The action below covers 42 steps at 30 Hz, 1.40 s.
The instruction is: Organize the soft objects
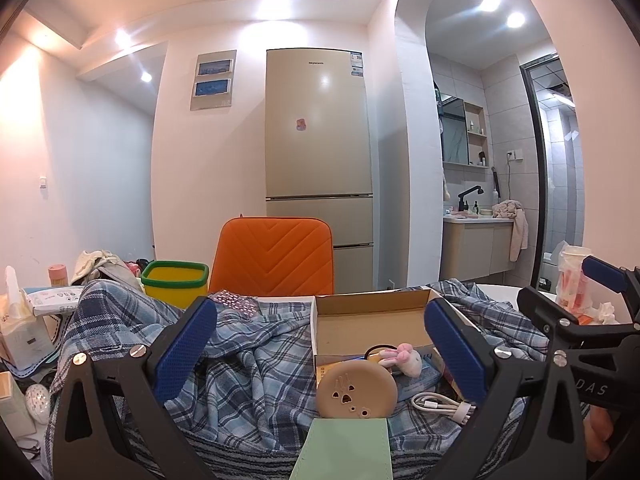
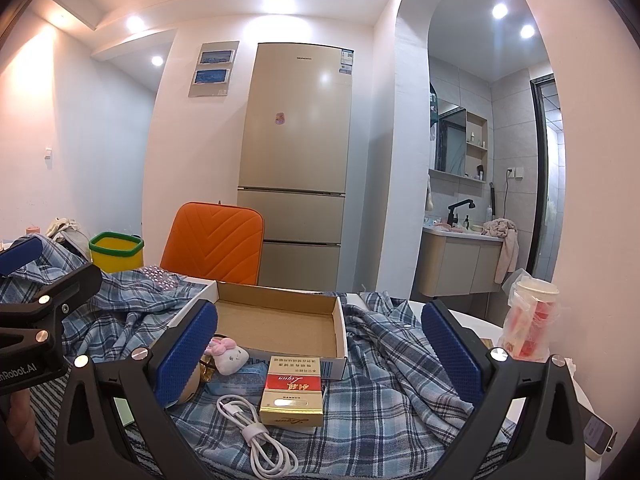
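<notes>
The cardboard box (image 2: 280, 322) lies open on the plaid cloth (image 2: 400, 380).

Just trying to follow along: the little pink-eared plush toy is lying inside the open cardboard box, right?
Not quite. The plush toy lies outside the cardboard box, on the plaid cloth just in front of its near-left corner. The box holds nothing visible. The right wrist view shows this.

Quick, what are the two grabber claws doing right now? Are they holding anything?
Left gripper: open, holding nothing, above the plaid cloth.
Right gripper: open, holding nothing, facing the cardboard box.
</notes>
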{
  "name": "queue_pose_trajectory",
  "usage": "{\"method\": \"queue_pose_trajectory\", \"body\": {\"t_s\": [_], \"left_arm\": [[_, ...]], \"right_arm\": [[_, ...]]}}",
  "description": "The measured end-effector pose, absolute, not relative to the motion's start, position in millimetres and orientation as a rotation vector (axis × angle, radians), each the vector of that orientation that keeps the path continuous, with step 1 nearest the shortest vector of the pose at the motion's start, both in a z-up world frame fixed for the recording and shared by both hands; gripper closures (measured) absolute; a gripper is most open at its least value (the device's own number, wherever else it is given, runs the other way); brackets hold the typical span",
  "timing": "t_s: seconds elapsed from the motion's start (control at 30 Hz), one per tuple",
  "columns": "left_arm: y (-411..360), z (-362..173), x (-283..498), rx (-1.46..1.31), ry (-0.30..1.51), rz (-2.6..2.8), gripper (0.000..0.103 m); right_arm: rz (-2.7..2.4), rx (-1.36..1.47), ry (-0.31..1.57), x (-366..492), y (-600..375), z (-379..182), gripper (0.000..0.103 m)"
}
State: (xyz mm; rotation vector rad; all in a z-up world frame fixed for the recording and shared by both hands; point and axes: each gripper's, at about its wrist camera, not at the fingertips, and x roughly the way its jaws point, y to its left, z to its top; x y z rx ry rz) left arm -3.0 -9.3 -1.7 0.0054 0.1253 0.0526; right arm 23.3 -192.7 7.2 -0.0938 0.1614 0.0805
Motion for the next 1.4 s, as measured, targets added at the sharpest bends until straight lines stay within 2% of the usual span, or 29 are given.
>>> {"method": "queue_pose_trajectory", "body": {"t_s": [0.77, 0.93, 1.27, 1.4], "left_arm": [[-8.9, -2.1, -2.7, 0.008, 0.134, 0.06, 0.0], [-9.5, 1.5, 4.4, 0.022, 0.206, 0.062, 0.0], [-0.2, 15.5, 28.1, 0.013, 0.373, -0.013, 0.0], [7.3, 5.1, 45.4, -0.024, 0.497, -0.061, 0.0]], "right_arm": [[0.081, -0.094, 0.161, 23.5, -192.7, 7.4, 0.0], [0.079, -0.093, 0.168, 24.0, -194.9, 10.7, 0.0], [0.075, -0.084, 0.328, 61.2, -204.5, 43.0, 0.0], [0.133, -0.052, 0.399, 79.2, -205.0, 39.3, 0.0]]}}
